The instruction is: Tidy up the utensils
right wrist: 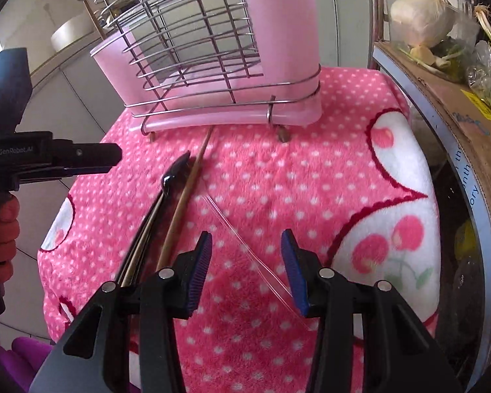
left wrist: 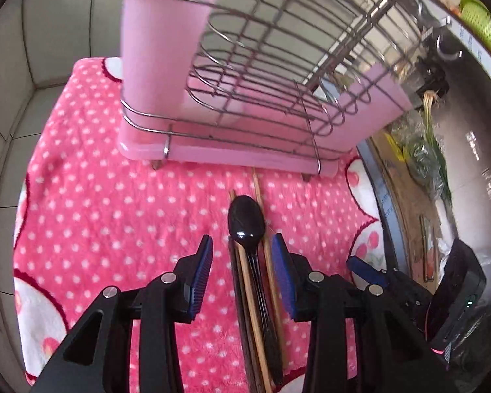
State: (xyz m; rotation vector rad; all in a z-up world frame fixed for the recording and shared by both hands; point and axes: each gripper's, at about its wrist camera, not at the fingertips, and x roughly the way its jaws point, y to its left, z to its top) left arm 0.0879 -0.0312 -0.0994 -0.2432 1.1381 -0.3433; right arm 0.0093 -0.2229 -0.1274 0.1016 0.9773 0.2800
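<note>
A black spoon (left wrist: 247, 222) lies on the pink dotted blanket (left wrist: 98, 213) with several wooden chopsticks (left wrist: 250, 301) alongside it. My left gripper (left wrist: 244, 262) is open and low over them, so the spoon's handle and the chopsticks run between its blue pads (left wrist: 201, 278) without being pinched. Behind stands a wire dish rack (left wrist: 278, 49) with a pink utensil cup (left wrist: 160, 42). My right gripper (right wrist: 245, 262) is open above a thin clear straw (right wrist: 245, 245) that crosses between its fingers. The spoon (right wrist: 175, 173) and a chopstick (right wrist: 190, 190) lie to its left.
A hand (right wrist: 0, 229) holds the left tool's black body (right wrist: 49, 157) at the left edge. A cardboard box (right wrist: 458, 108) with greens and a pale vegetable (right wrist: 419, 13) borders the blanket on the right. A green basket (left wrist: 484, 29) sits far right. Tiled wall lies behind the rack.
</note>
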